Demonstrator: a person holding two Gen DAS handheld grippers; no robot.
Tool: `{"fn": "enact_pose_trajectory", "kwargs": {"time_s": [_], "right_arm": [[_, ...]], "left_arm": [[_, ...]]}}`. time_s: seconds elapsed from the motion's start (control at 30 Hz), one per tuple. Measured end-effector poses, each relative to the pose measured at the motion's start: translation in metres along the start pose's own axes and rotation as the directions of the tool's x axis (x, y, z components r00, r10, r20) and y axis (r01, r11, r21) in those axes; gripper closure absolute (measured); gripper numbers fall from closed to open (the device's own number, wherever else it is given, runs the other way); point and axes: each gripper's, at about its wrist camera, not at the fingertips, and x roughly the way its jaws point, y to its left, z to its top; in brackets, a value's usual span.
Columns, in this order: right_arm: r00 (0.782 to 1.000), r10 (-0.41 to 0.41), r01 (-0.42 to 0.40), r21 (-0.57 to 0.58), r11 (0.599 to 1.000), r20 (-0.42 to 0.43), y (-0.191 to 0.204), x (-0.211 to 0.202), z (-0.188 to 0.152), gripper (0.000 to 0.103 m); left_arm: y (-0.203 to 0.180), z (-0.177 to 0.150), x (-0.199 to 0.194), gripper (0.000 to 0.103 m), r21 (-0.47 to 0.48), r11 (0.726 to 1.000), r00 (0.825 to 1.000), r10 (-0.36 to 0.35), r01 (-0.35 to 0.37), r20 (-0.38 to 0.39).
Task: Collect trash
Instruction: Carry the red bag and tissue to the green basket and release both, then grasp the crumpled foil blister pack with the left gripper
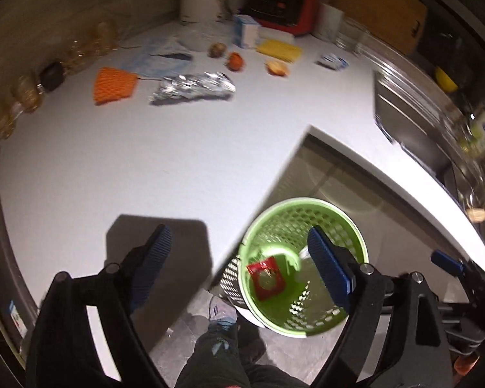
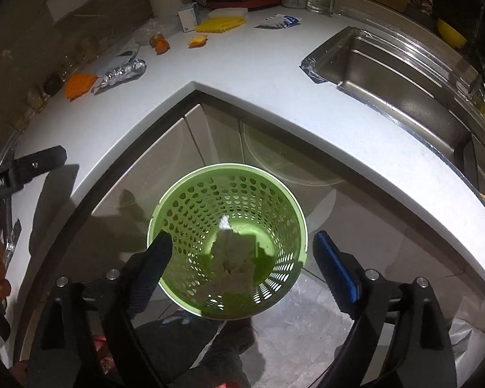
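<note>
While both tongs hang over the floor with nothing in them, the green bin (image 2: 228, 242) sits right under them, down by the corner of the table (image 2: 274, 74). The right tongs (image 2: 242, 252) are spread wide apart above the bin, and a pale, blurry bit of paper (image 2: 232, 258) shows inside it; I cannot tell if it is falling or lying there. The left tongs (image 1: 239, 252) are spread wide too, half over the table edge and half over the bin. From that side a red wrapper (image 1: 266, 278) lies at the bottom of the bin. So some trash looks to be in already. Farther back on the table, lots is left: an orange net (image 1: 114, 84), a crumpled foil (image 1: 194, 86), a clear bag (image 1: 161, 55), some fruit scraps (image 1: 236, 60), a yellow thing (image 1: 279, 49) and a white and blue packet (image 1: 333, 61). A small box (image 1: 245, 30) and a red toaster (image 1: 284, 5) stand at the very back, and the sink (image 2: 397, 74) is off to the right. My guess is the job is only partly done.
</note>
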Motion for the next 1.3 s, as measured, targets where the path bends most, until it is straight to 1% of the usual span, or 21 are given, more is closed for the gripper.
{"fn": "enact_pose_trajectory", "kwargs": {"time_s": [0.1,0.2,0.27,0.37,0.47,0.5,0.57,0.63,0.7,0.73,0.8,0.83,0.87,0.9,0.93,1.0,1.03,1.1,1.17,1.27,1.3], "right_arm": [[1.000,0.005,-0.005,-0.002,1.000,0.011,0.000,0.000,0.015,0.012],[0.999,0.004,-0.004,-0.006,1.000,0.032,0.000,-0.002,0.034,0.009],[0.999,0.004,-0.003,-0.013,1.000,0.045,0.002,-0.003,0.045,0.009],[0.998,-0.001,0.002,-0.020,1.000,0.061,0.003,-0.002,0.065,0.008],[0.998,-0.005,0.005,-0.005,1.000,0.067,0.004,0.002,0.080,0.008],[0.998,-0.005,0.005,0.002,1.000,0.064,0.005,0.004,0.084,0.008],[0.999,-0.007,0.006,0.018,1.000,0.052,0.005,0.010,0.093,0.008],[0.999,-0.013,0.012,0.030,0.999,0.036,0.006,0.017,0.099,0.008],[1.000,-0.018,0.018,0.038,0.999,0.014,0.008,0.025,0.106,0.008],[1.000,-0.022,0.021,0.040,0.999,0.008,0.010,0.028,0.109,0.008],[1.000,-0.030,0.030,0.044,0.999,-0.010,0.014,0.035,0.116,0.008],[0.999,-0.033,0.034,0.046,0.998,-0.015,0.016,0.037,0.119,0.008],[0.999,-0.034,0.035,0.048,0.998,-0.021,0.018,0.039,0.122,0.008],[0.999,-0.034,0.036,0.050,0.998,-0.027,0.019,0.040,0.125,0.008],[0.999,-0.035,0.037,0.053,0.998,-0.030,0.021,0.042,0.127,0.008],[0.999,-0.031,0.033,0.064,0.997,-0.038,0.024,0.045,0.133,0.008],[0.999,-0.029,0.031,0.067,0.997,-0.042,0.025,0.046,0.135,0.008],[0.998,-0.028,0.032,0.073,0.997,-0.051,0.027,0.048,0.139,0.008],[0.997,-0.030,0.035,0.079,0.996,-0.065,0.027,0.051,0.141,0.008],[0.996,-0.035,0.042,0.085,0.995,-0.081,0.027,0.055,0.142,0.008],[0.996,-0.036,0.043,0.088,0.995,-0.085,0.027,0.056,0.143,0.008]], "left_arm": [[0.019,0.017,0.007,0.020,-0.033,0.999,0.999,0.028,-0.027,0.025],[0.029,0.036,0.017,0.020,-0.020,0.998,0.997,0.055,-0.054,0.054],[0.031,0.052,0.024,0.020,0.031,0.997,0.994,0.065,-0.068,0.088],[0.030,0.078,0.031,0.020,0.169,0.983,0.990,0.041,-0.065,0.138],[0.028,0.105,0.044,0.016,0.355,0.934,0.990,-0.011,-0.039,0.137],[0.027,0.115,0.051,0.015,0.422,0.906,0.991,-0.026,-0.031,0.129],[0.028,0.126,0.064,0.015,0.508,0.861,0.993,-0.040,-0.020,0.107],[0.028,0.138,0.081,0.015,0.598,0.801,0.996,-0.066,0.016,0.062],[0.028,0.145,0.093,0.015,0.650,0.759,0.996,-0.087,0.047,0.029],[0.028,0.149,0.101,0.015,0.685,0.725,0.994,-0.106,0.072,0.007],[0.028,0.154,0.110,0.015,0.717,0.687,0.990,-0.139,0.116,-0.027],[0.028,0.156,0.115,0.016,0.734,0.664,0.987,-0.154,0.141,-0.050],[0.027,0.156,0.119,0.020,0.749,0.643,0.984,-0.164,0.159,-0.068],[0.026,0.156,0.122,0.024,0.767,0.617,0.981,-0.172,0.176,-0.086],[0.024,0.157,0.127,0.025,0.791,0.581,0.978,-0.177,0.193,-0.109],[0.021,0.155,0.132,0.029,0.826,0.524,0.975,-0.178,0.209,-0.134],[0.020,0.155,0.136,0.029,0.844,0.490,0.973,-0.178,0.219,-0.149],[0.020,0.156,0.140,0.030,0.862,0.443,0.966,-0.186,0.246,-0.180],[0.022,0.159,0.144,0.032,0.861,0.422,0.955,-0.200,0.286,-0.219],[0.023,0.164,0.153,0.040,0.846,0.413,0.939,-0.212,0.336,-0.269],[0.024,0.166,0.154,0.044,0.839,0.417,0.934,-0.225,0.351,-0.279]]}}
